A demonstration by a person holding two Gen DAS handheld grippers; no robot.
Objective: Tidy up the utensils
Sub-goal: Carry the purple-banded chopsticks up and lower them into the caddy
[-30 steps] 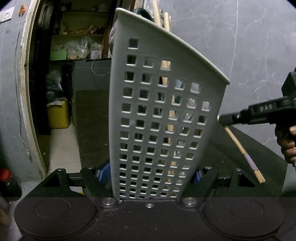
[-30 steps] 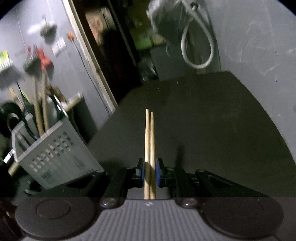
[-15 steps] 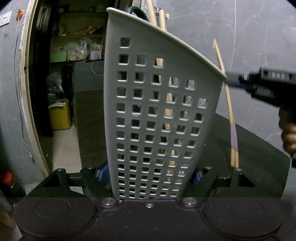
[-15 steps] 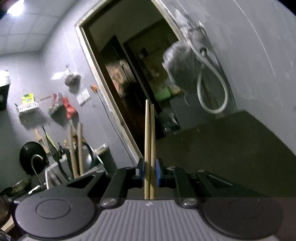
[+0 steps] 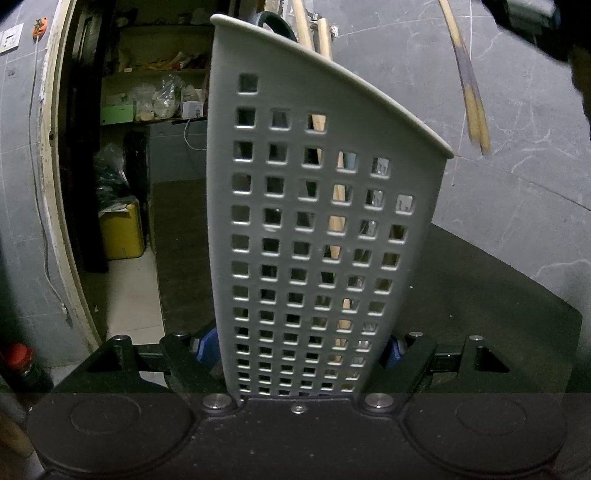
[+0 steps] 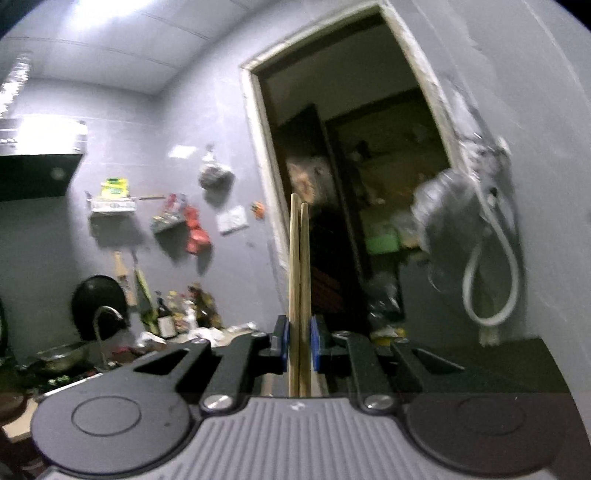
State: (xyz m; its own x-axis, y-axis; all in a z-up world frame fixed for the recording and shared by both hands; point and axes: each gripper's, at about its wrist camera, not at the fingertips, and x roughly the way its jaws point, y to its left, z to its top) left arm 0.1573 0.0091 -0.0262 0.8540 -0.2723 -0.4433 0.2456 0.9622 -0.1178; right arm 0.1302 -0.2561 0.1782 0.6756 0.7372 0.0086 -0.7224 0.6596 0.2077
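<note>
Meanwhile the right gripper (image 6: 297, 345) pinches a pair of chopsticks (image 6: 298, 280), their long axis running straight out past its fingertips. The left gripper (image 5: 301, 350) clamps the grey utensil basket (image 5: 314, 229), whose open rim lies below the chopsticks' hanging ends.

Utensil basket (image 5: 325, 236): grey plastic, tall, walls pierced with rows of square holes, rim curving down to the right; stands upright, close to the left wrist camera, its lower sides between blue pads; wooden handles (image 5: 314, 33) rise above its rim and show through the holes. Chopsticks (image 6: 298, 288): two, pale wood, side by side and touching, clamped between blue pads, tips pointing forward; in the left wrist view they hang blurred, above and right of the basket's rim, apart from it.
</note>
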